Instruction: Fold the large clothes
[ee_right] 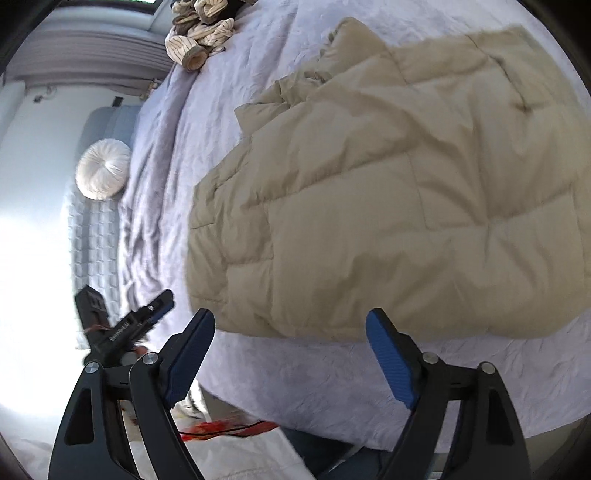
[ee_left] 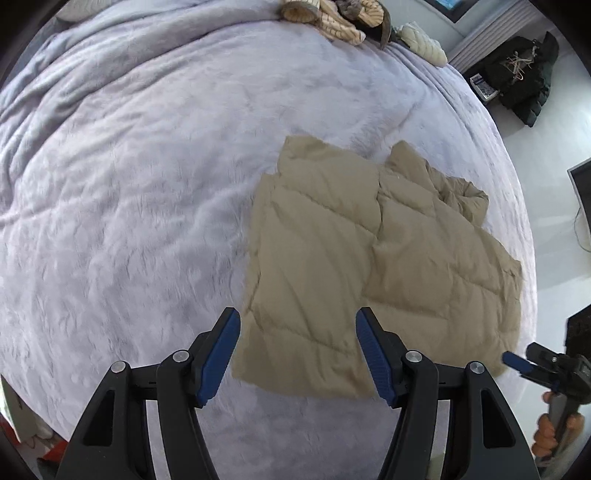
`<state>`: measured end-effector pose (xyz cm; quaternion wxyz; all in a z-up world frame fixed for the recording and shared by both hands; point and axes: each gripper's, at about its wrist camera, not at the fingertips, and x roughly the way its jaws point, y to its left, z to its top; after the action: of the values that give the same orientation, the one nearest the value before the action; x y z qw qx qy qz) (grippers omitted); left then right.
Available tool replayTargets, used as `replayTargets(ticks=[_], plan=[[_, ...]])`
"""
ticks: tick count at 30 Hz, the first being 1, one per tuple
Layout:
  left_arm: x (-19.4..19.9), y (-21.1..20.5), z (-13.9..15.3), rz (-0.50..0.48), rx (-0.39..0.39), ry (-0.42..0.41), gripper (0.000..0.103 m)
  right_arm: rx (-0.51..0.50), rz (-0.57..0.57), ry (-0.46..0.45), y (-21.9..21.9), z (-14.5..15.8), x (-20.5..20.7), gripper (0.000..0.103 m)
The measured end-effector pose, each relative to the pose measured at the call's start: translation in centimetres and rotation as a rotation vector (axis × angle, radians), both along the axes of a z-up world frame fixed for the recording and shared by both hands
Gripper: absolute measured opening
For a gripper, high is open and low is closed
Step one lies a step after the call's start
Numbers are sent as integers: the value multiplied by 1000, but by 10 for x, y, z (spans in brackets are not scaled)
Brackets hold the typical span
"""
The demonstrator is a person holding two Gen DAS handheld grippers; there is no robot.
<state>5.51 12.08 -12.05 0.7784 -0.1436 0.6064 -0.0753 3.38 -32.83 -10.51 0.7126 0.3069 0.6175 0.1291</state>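
A tan quilted puffer jacket [ee_left: 373,254] was seen lying folded and flat on a bed covered by a pale lilac plush blanket [ee_left: 129,184], occupying the centre-right of the left wrist frame and most of the upper right of the right wrist frame [ee_right: 388,192]. The left gripper [ee_left: 297,354] was held above the jacket's near edge at the bottom of its own frame, its blue-padded fingers [ee_left: 219,356] set wide apart with nothing gripped between them. The right gripper [ee_right: 290,360] was likewise held clear of the fabric at the bottom of its frame, fingers [ee_right: 388,360] spread and empty, the jacket's hem lying just beyond them. Each tool was caught by the other's camera: the right one at the lower right edge of the left wrist frame, gripped by a hand [ee_left: 554,428], and the left one at the lower left of the right wrist frame. A heap of striped cream garments [ee_left: 332,16] was pictured at the top of the left wrist frame, at the far edge of the bed, and a round white cushion [ee_right: 103,170] at the left of the right wrist frame.
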Motion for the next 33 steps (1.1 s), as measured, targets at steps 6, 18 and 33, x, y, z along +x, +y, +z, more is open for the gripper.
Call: replayTargets(ticks=[6, 18, 33], plan=[[6, -6, -3, -19, 27, -19, 103, -123, 3, -64, 12, 18, 8, 88], [23, -13, -20, -103, 25, -22, 103, -275, -24, -64, 30, 14, 19, 88], [89, 25, -101, -123, -295, 86, 103, -348, -46, -105, 30, -1, 37, 66]])
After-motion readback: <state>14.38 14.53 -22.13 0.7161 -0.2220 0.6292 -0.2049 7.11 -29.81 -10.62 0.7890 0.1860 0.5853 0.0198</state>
